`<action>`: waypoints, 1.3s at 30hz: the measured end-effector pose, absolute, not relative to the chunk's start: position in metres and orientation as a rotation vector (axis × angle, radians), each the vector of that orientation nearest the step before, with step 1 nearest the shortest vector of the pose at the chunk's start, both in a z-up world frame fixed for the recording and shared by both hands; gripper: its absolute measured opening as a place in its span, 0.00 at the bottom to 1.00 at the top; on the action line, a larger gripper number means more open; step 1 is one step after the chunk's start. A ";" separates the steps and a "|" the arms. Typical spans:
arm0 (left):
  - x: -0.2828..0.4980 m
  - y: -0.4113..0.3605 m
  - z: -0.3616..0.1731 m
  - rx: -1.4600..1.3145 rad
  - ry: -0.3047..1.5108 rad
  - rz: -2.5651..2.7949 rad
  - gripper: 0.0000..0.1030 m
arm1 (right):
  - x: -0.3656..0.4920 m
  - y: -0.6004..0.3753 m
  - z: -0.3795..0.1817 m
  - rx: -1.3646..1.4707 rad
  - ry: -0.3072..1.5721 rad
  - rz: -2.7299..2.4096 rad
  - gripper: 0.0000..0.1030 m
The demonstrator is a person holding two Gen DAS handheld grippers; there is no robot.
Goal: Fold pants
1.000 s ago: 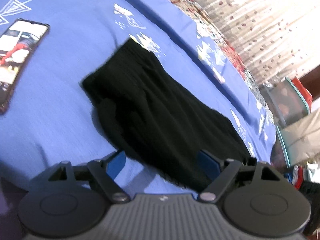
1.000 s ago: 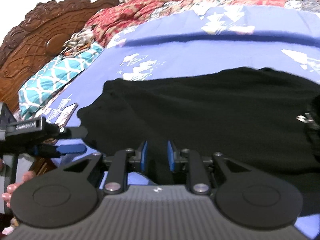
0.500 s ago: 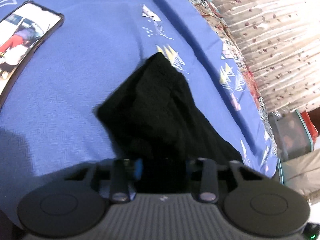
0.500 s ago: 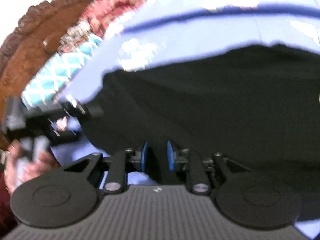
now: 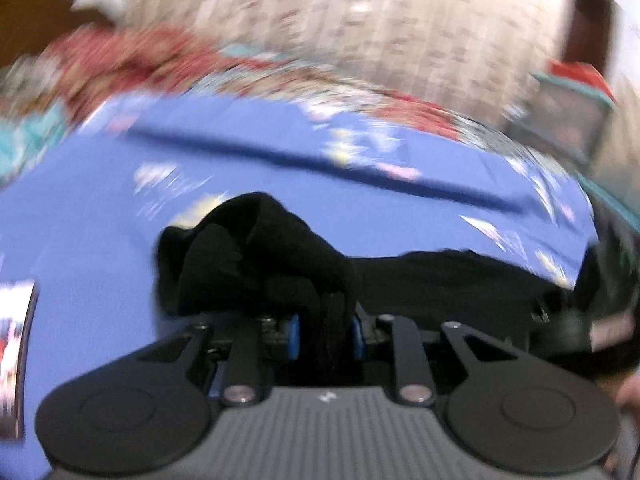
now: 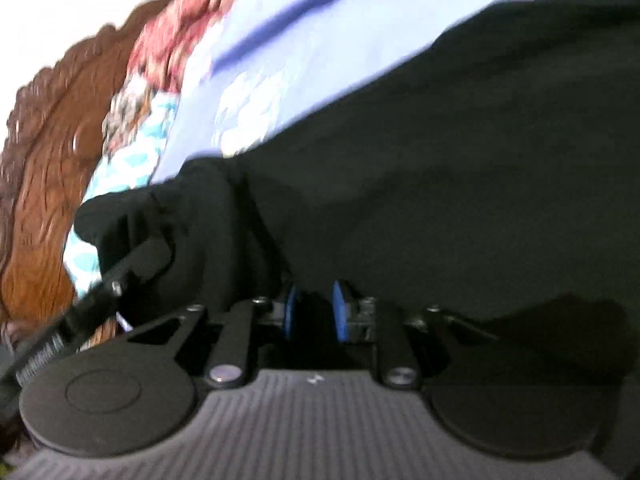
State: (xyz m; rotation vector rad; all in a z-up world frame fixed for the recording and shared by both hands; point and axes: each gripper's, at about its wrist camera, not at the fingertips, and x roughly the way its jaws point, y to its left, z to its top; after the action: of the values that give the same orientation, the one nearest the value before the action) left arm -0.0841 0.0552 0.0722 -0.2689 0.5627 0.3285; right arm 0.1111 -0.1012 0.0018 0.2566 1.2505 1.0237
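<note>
On a bed covered with a blue patterned sheet (image 5: 100, 208) lie black pants (image 5: 448, 280), one end bunched and lifted off the sheet. From the left wrist view, the left gripper (image 5: 325, 334) has just been closing and its blue pads now clamp a fold of the black fabric between them. From the right wrist view, the right gripper (image 6: 313, 312) is likewise closed on an edge of the pants (image 6: 460, 160), beside a carved wooden headboard (image 6: 52, 168); both views are blurred.
</note>
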 end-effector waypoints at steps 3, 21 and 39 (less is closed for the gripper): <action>-0.063 0.015 0.074 -0.091 0.570 0.241 0.21 | 0.123 -0.143 0.014 0.381 1.178 0.946 0.24; -0.093 -0.078 0.065 0.282 0.600 0.041 0.56 | 0.135 -0.235 0.024 0.568 1.054 0.789 0.68; -0.114 0.077 0.046 -0.719 0.694 0.203 0.57 | 0.132 -0.180 0.014 0.362 1.086 0.784 0.63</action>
State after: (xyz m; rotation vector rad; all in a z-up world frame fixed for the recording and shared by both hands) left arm -0.1142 0.0771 0.0458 -0.7190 0.6943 0.2031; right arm 0.1317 -0.1798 0.0142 0.3623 1.0858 0.7840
